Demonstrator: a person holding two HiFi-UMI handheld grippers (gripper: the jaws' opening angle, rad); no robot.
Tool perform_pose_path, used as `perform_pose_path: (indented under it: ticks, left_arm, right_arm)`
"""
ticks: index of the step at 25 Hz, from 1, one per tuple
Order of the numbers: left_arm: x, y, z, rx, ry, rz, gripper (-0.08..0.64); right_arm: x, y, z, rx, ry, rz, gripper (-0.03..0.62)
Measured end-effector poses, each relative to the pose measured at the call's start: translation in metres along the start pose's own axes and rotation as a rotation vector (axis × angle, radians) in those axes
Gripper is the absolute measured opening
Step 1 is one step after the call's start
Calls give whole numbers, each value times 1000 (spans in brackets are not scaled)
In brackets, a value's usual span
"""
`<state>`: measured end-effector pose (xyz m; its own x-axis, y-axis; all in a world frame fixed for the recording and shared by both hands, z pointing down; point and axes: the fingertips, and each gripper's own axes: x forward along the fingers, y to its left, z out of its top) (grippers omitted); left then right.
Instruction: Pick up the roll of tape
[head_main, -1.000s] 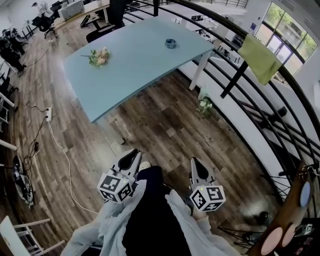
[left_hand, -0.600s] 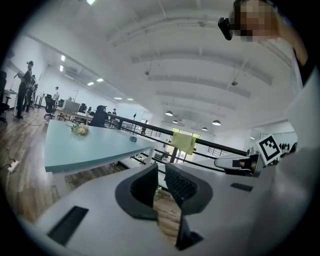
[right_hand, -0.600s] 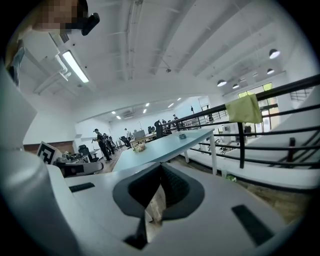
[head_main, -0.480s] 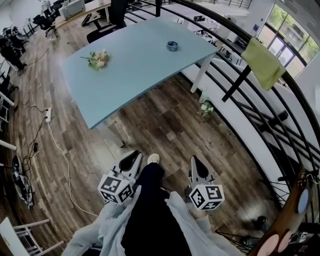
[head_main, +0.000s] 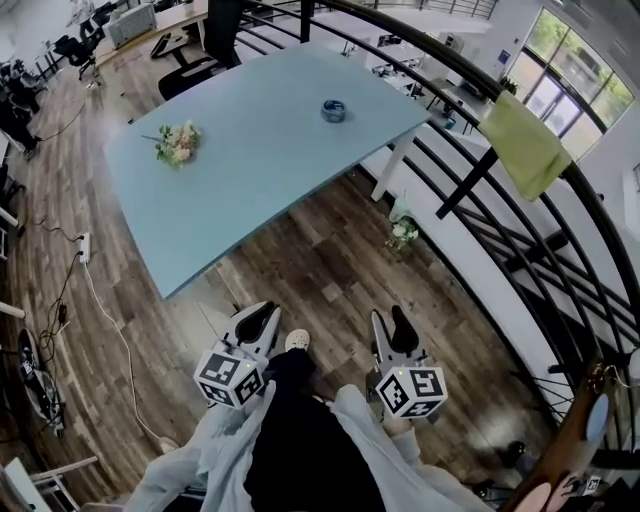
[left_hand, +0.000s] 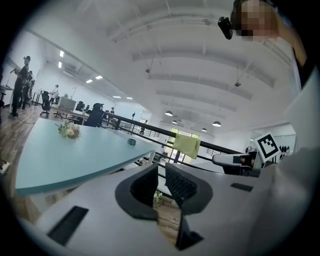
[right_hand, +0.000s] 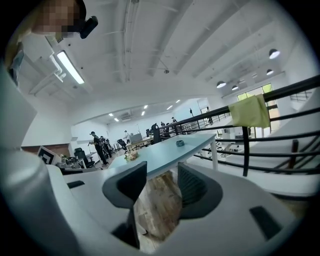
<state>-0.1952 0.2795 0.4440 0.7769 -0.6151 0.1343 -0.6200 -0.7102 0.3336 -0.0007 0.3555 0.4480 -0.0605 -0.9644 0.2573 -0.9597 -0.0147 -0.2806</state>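
Observation:
The roll of tape (head_main: 334, 110) is a small blue-grey ring lying near the far right edge of the light blue table (head_main: 250, 170). It also shows far off as the tape (left_hand: 131, 141) and the tape (right_hand: 180, 143). Both grippers are held low in front of the person, over the wood floor and well short of the table. My left gripper (head_main: 262, 318) has its jaws nearly together and empty, as the left gripper (left_hand: 161, 172) shows. My right gripper (head_main: 389, 326) has jaws that are opening, with only floor seen between the right gripper (right_hand: 162, 175) jaws.
A bunch of flowers (head_main: 173, 142) lies on the table's left part. A black railing (head_main: 470, 160) with a green cloth (head_main: 520, 125) runs along the right. A small flower pot (head_main: 402, 232) stands on the floor by the table leg. A white cable (head_main: 105, 300) trails at left.
The view has moved toward the table, which now sits lower and nearer. The right gripper's jaws, together before, now stand apart. The left jaws look unchanged.

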Motion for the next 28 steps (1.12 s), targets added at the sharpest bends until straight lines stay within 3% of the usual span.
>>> perform_pose_path:
  ticks: [13, 21, 28]
  left_arm:
    - [80, 63, 54, 14, -29, -51, 58]
    - [108, 85, 62, 23, -26, -77, 58]
    - [111, 91, 51, -8, 5, -73, 58]
  right_arm:
    - [91, -19, 51, -38, -37, -57, 204]
    - [125, -23, 64, -28, -69, -71, 204]
    - [137, -26, 48, 7, -27, -71, 202]
